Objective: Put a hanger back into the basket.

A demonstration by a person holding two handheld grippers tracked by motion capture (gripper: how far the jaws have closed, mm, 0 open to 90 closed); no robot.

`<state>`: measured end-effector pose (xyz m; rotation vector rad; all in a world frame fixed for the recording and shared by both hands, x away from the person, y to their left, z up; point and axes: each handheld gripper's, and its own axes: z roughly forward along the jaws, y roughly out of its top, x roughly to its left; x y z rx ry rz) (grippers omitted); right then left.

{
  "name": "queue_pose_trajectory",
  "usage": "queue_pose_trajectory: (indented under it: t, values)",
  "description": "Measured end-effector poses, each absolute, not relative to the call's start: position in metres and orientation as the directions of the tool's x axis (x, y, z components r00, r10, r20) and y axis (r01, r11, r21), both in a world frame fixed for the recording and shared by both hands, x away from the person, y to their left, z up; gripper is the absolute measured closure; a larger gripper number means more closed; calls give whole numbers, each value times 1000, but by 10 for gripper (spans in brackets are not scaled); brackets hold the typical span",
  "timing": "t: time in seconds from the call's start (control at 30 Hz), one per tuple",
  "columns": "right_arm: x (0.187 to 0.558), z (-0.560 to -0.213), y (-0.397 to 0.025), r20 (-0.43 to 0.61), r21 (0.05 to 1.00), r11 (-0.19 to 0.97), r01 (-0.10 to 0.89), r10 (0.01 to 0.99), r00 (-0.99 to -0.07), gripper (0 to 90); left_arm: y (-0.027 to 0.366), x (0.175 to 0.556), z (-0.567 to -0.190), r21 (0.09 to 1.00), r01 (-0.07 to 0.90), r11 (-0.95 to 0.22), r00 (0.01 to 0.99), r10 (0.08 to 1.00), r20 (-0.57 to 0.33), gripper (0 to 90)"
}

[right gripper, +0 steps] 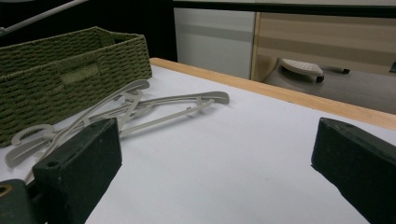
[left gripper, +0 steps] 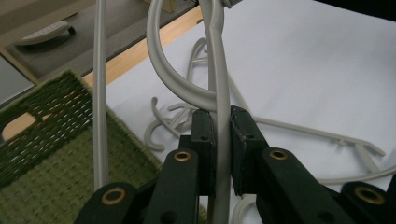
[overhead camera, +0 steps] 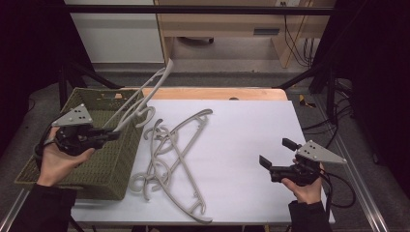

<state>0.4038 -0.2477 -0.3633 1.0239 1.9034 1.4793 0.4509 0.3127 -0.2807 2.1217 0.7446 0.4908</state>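
The left gripper [overhead camera: 113, 133] clamped a hanger [overhead camera: 145, 92] over the basket [overhead camera: 43, 166], at nine o'clock, probably for dropping in; the right gripper [overhead camera: 275, 157] waited wide.

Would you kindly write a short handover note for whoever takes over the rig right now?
Left tongs: shut on one grey hanger, held tilted above the green basket.
Right tongs: open, holding nothing, above the white table.
The other hangers lie tangled on the table beside the basket.
Done: one hanger lifted.
Left: probably lower it into the basket, then move the rest.
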Motion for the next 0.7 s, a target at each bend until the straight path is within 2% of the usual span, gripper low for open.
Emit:
queue_pose_trajectory:
  t: [0.7]
  values:
    - [405,-365,-247,49,959,122,255,815,-577,19,395,463,-316,733,478,-484,685,727,34,812]
